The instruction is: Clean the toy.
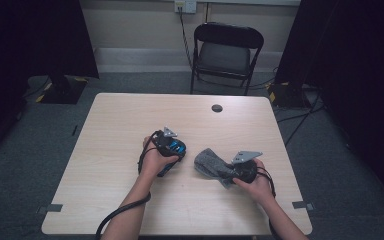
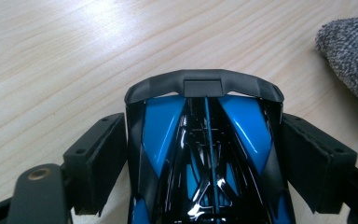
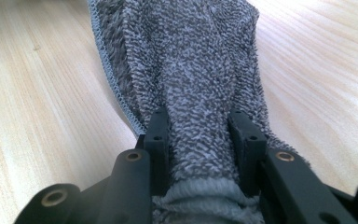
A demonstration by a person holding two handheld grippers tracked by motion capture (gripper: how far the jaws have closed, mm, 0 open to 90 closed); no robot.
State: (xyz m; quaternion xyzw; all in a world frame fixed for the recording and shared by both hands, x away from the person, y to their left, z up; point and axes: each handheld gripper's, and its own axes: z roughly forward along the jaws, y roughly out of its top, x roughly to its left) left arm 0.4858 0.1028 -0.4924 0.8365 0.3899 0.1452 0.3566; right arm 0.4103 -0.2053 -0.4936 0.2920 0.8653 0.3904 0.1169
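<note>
A blue and black toy car (image 2: 205, 154) sits between the jaws of my left gripper (image 2: 205, 154), which is shut on its sides; its dark rear wing (image 2: 203, 85) points away over the table. In the high view the left gripper (image 1: 172, 146) holds the car (image 1: 176, 147) near the table's middle. My right gripper (image 3: 200, 140) is shut on a bunched grey towel (image 3: 191, 70), whose free end spreads over the wood ahead. From above, the right gripper (image 1: 227, 171) and the towel (image 1: 209, 162) lie just right of the car.
The wooden table (image 1: 130, 125) has a dark round grommet (image 1: 217, 108) near its far edge. A black folding chair (image 1: 226, 52) stands behind the table. Dark curtains hang at both sides, and cables run over the grey floor.
</note>
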